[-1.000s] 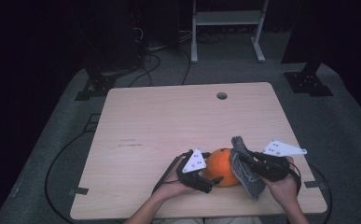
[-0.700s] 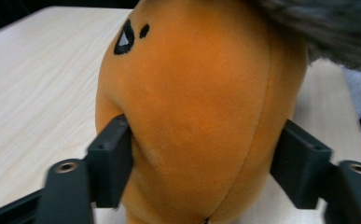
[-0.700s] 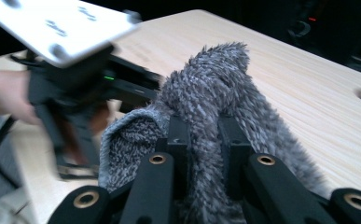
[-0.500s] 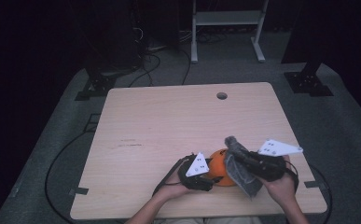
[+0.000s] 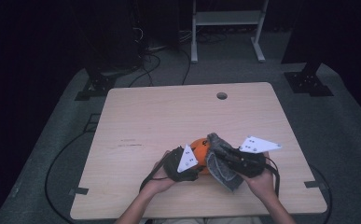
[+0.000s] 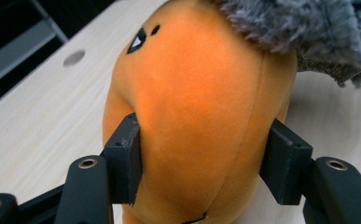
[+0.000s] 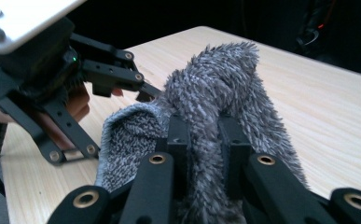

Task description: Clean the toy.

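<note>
An orange plush toy [image 5: 199,147] with small black markings sits near the table's front edge between my two grippers. My left gripper [image 6: 204,158] has just been closing; its pads [image 6: 127,158] now press into the toy's [image 6: 197,116] sides. A grey fuzzy cloth [image 7: 215,88], like a sock, drapes over the toy's top [image 6: 304,28]. My right gripper [image 7: 205,140] is shut on a fold of that cloth. From above, the left gripper [image 5: 197,167] meets the toy from the left, and the right gripper [image 5: 221,157] holds the cloth [image 5: 221,171] from the right.
The light wooden table [image 5: 169,116] has a round cable hole [image 5: 221,95] at the back. Tape strips lie at the front corners [image 5: 79,192]. Cables and a white stand's legs [image 5: 225,42] lie on the floor beyond the table.
The left gripper's jaws have closed onto the orange toy. Both hands, the toy and the grey cloth have shifted left and a little away from the front edge.
</note>
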A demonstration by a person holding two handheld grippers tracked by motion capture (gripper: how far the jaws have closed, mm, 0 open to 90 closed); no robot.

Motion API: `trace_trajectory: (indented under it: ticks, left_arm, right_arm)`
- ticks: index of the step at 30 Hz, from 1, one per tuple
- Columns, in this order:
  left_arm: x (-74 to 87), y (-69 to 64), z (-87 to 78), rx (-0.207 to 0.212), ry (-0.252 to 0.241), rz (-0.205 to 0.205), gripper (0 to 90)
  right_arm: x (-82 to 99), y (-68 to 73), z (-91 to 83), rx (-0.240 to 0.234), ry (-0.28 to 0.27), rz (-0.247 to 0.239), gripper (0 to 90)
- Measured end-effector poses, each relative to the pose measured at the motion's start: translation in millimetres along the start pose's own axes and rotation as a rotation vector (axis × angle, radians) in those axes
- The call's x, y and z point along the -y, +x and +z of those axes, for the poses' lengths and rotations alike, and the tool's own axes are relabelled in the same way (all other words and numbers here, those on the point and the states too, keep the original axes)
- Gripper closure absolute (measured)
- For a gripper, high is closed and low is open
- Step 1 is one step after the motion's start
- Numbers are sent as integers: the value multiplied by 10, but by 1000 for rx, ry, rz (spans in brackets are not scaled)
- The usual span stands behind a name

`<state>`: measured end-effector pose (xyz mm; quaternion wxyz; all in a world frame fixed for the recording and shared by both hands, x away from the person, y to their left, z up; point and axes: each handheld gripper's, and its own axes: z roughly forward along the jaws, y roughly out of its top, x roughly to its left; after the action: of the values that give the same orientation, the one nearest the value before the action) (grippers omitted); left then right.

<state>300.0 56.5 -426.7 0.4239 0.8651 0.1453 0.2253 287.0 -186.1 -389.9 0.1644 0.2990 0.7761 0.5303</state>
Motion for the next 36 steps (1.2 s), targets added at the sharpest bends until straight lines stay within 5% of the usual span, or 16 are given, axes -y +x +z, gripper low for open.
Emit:
trace_trajectory:
  ticks: [5, 7, 10, 12, 14, 19, 24, 29, 33, 36]
  left_arm:
    - [32, 14, 36, 123, -23, -60, 256]
    - [38, 95, -25, 192, -91, -113, 236]
    - [54, 202, -59, 166, -155, -179, 237]
    - [63, 228, 3, 120, -140, -212, 262]
    - [69, 215, 82, 129, -131, -249, 266]
    - [63, 33, 200, 135, -99, -202, 309]
    - [2, -138, 176, 140, -48, -92, 333]
    - [14, -84, 103, 191, -81, -99, 342]
    - [-59, 24, 52, 108, -181, -161, 188]
    - [-6, 26, 122, 152, -128, -157, 196]
  right_arm:
    - [162, -194, 77, -16, 46, 64, 767]
    - [184, -192, 36, 11, 82, 22, 766]
    - [249, -242, -31, 5, 100, 11, 762]
    - [281, -279, -62, 26, 112, 10, 759]
    - [302, -299, -95, 50, 123, 8, 759]
    - [260, -69, -152, 59, 134, -88, 763]
    - [105, 98, -4, 28, 145, -146, 759]
    - [117, -169, 28, 22, 151, -47, 760]
    - [230, -168, -75, 12, 153, -47, 762]
    - [256, -100, -117, -55, 152, -59, 762]
